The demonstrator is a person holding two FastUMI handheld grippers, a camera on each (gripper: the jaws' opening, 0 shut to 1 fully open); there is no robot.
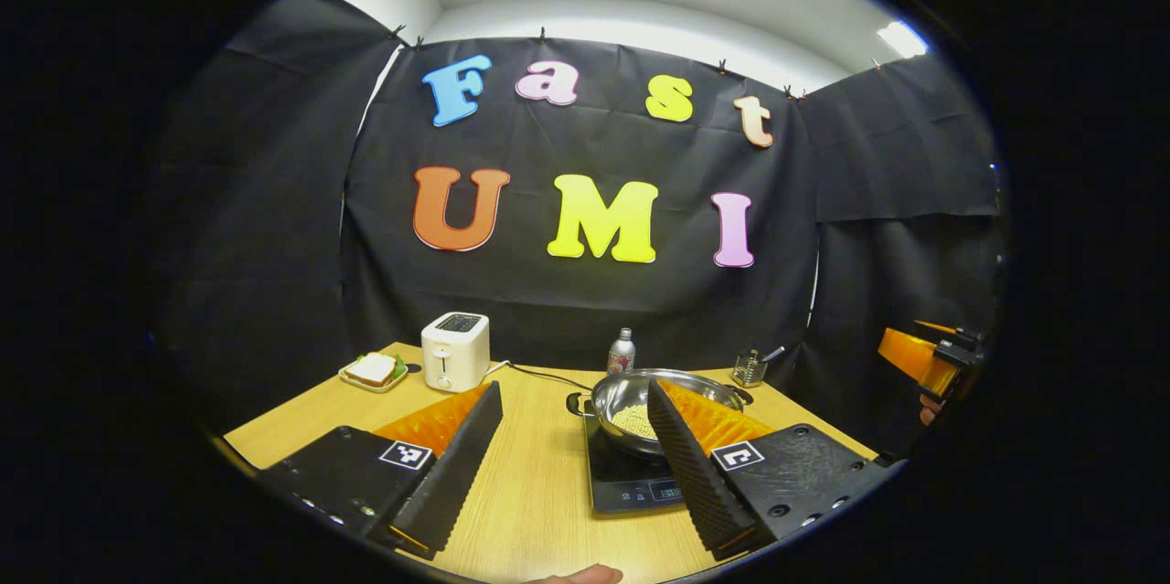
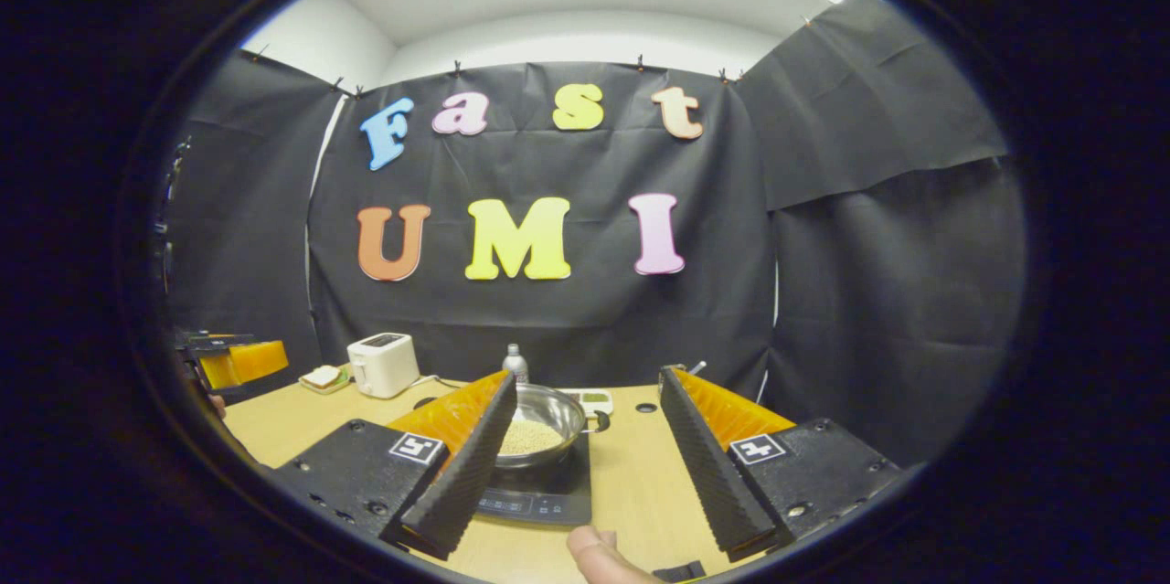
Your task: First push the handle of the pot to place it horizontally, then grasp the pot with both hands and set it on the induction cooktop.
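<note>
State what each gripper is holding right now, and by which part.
Nothing is held. The left gripper and right gripper both have jaws spread wide with only air between them. The pot sits untouched on the induction cooktop.

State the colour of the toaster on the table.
White; the toaster shows best in the left gripper view.

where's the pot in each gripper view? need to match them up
Left gripper view: pot right of centre, on the induction cooktop, partly behind a finger.
Right gripper view: pot left of centre, on the cooktop.
Shared landmark: white toaster, left of the pot in both.
</note>
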